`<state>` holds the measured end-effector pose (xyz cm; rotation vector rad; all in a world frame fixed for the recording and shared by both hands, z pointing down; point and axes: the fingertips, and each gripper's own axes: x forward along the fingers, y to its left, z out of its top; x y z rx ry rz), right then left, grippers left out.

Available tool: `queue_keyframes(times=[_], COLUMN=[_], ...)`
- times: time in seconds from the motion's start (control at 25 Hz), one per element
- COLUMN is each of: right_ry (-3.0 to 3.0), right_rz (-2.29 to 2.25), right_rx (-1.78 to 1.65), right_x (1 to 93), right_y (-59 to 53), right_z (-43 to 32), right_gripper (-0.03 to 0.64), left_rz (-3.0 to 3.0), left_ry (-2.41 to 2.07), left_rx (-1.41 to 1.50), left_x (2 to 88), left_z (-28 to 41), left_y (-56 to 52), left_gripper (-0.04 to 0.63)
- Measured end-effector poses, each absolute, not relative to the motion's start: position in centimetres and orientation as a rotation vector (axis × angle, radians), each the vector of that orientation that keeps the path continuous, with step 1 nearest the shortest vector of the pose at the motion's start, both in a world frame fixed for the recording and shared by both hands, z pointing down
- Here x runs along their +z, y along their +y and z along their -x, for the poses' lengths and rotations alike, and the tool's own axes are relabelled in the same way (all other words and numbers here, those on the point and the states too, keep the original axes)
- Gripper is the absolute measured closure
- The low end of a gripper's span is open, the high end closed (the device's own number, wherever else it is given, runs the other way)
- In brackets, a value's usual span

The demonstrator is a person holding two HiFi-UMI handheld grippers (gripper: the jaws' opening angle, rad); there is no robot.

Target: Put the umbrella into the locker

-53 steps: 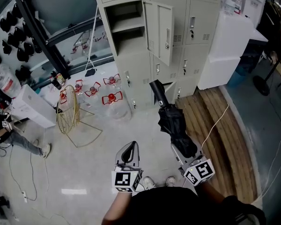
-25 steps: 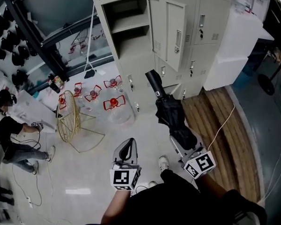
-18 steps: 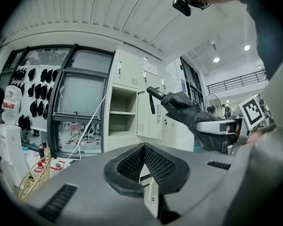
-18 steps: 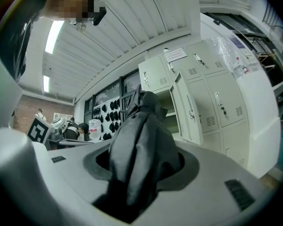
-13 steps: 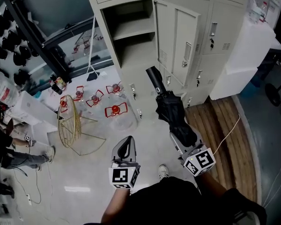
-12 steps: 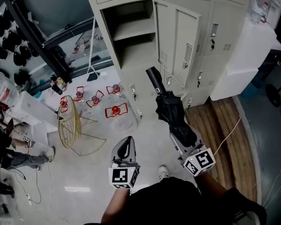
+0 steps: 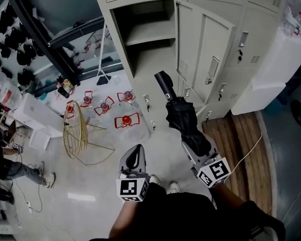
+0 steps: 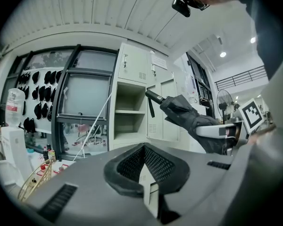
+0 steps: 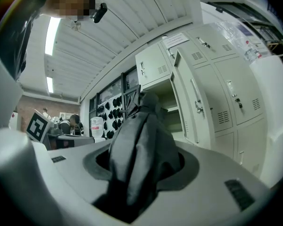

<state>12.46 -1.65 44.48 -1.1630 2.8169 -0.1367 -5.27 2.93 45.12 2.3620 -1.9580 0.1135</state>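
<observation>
A folded black umbrella [image 7: 183,122] sticks out of my right gripper [image 7: 193,152], which is shut on its cloth body, handle end [image 7: 164,84] forward. It points toward the open locker compartment [image 7: 145,34], whose door [image 7: 203,59] hangs open to the right. In the right gripper view the umbrella [image 9: 139,149] fills the space between the jaws, with the open locker [image 9: 170,102] behind. My left gripper [image 7: 134,157] is lower left of the umbrella, shut and holding nothing. The left gripper view shows the umbrella [image 8: 184,114] at right and the locker shelf [image 8: 127,121] ahead.
A gold wire basket [image 7: 75,132] and red-capped items [image 7: 125,119] lie on the floor left of the lockers. A wooden platform [image 7: 241,139] with a white cable runs at right, by a white cabinet [image 7: 276,69]. A person [image 7: 0,154] sits at far left.
The lockers have come closer and larger in the head view as both grippers moved toward them. The umbrella stays gripped in the right gripper, now pointing at the open compartment.
</observation>
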Motion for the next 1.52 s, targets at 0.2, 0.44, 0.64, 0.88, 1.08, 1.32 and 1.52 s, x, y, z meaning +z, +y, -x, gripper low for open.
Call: queue_keyframes(times=[0.2,0.44,0.64,0.88,1.08,1.32,1.52], right_ry=[2.809,2.784,2.789,2.762,2.780,2.772,2.775], right_rz=[1.166,1.207,1.252,1.340,1.425,1.521,1.595], right_rx=[-0.151,-0.170,-0.171,-0.220,-0.277,-0.311,-0.311], right_x=[44.9,44.9,44.7,45.8,47.9,49.0,49.7], right_y=[-4.3,-8.6,-12.0,-15.7,-17.6,-19.6,-20.9], right_z=[-10.8,-7.9,-5.8,-4.0,-2.6,-1.6,-0.9], right_gripper=[0.399,0.399,0.399,0.399,0.399,0.399,0.399], left_rz=[-2.367,-2.421,-2.470,-2.500,-2.530,-2.562,-2.591], left_ry=[-1.963,-1.916,-1.876,-1.820,-1.752,-1.697,-1.643], left_rx=[0.117,0.100,0.103,0.119,0.115,0.103,0.082], left_x=[45.4,45.3,44.1,44.2,44.6,44.6,45.0], left_z=[6.7,8.4,10.3,12.8,14.1,15.6,16.2], left_y=[0.7,-4.7,-9.3,-13.7,-16.7,-19.6,-21.4], left_gripper=[0.598,0.598,0.598,0.598,0.598,0.598,0.598])
